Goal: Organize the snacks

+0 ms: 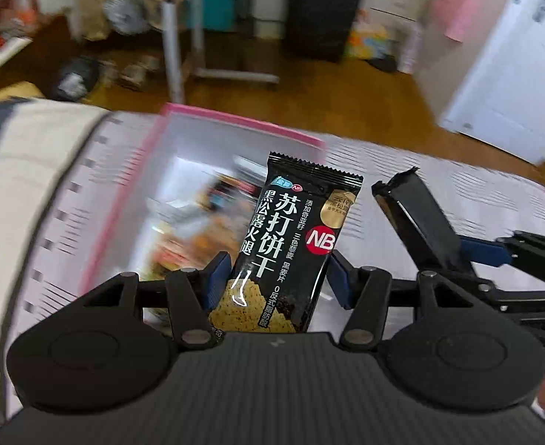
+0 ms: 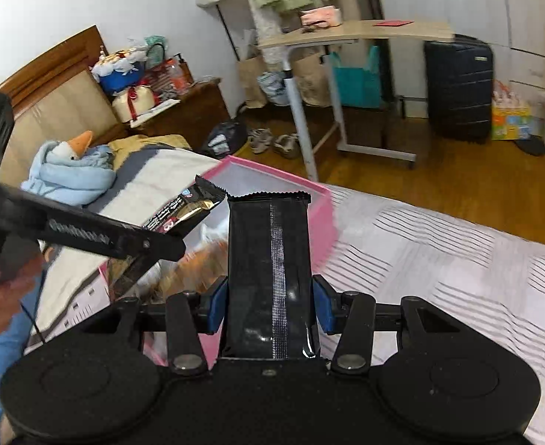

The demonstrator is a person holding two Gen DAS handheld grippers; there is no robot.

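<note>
Clamping black cracker packets (image 1: pixel 291 244) (image 2: pixel 270 274), both grippers' fingers (image 1: pixel 213 278) (image 2: pixel 216 306), pink bin (image 2: pixel 322 215) behind, bed (image 2: pixel 439 259) beneath

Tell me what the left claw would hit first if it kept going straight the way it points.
Probably the pink box: the left claw, shut on a black cracker packet, points down into its open top, toward the snacks inside. Blur leaves depth uncertain.

Pink bin (image 2: pixel 320 218) top open; snack packets (image 1: pixel 198 237) fill its floor. Striped bedspread (image 2: pixel 439 259) right of bin bare.
</note>
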